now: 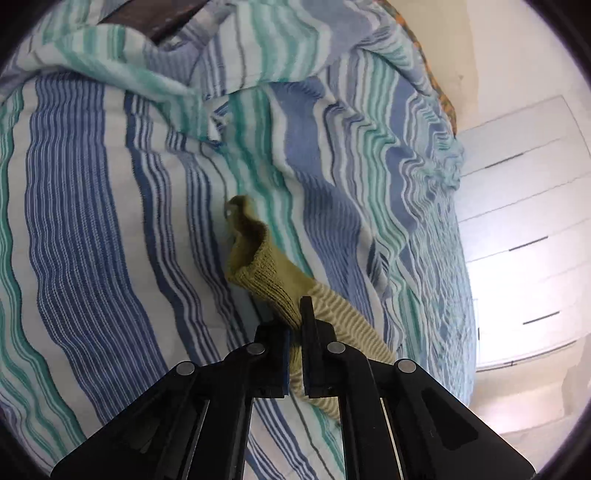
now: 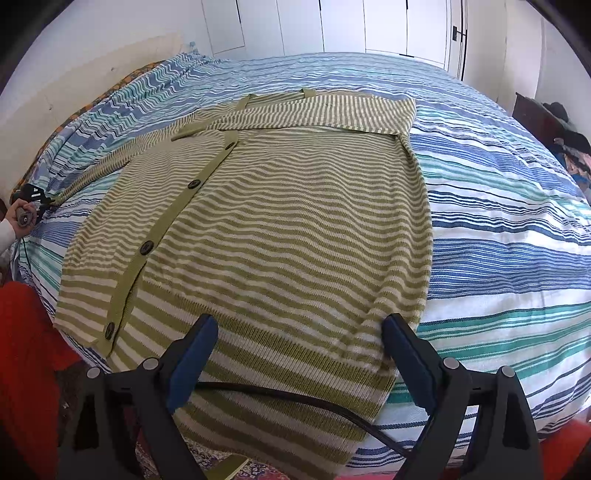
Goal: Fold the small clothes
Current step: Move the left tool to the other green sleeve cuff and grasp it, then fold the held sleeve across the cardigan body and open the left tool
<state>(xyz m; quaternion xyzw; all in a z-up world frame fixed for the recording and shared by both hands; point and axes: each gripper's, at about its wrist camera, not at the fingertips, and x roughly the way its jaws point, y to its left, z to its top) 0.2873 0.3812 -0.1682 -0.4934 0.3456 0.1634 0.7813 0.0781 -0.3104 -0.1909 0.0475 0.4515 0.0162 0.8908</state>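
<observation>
On the bed (image 2: 498,229), the striped cardigan (image 2: 280,221) lies flat, its left sleeve (image 2: 107,162) stretched out sideways. The left gripper (image 1: 294,332) pinches that sleeve's cuff (image 1: 258,266), so folding means carrying it inward across the body. The right gripper (image 2: 299,332) hangs wide open above the hem, holding nothing.

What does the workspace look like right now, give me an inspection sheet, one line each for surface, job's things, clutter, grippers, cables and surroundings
Surface: bed under a blue, teal and white striped cover, rumpled at the far end.
Job's things: green-striped cardigan lying flat, buttoned, one sleeve folded across the top, the other sleeve stretched out sideways.
Clutter: nothing seen on the bed.
Grippers: left gripper shut on the sleeve's cuff; right gripper open above the hem.
Cables: black cable lying across the hem.
Surroundings: white wardrobe doors, dark furniture with clothes to one side.
</observation>
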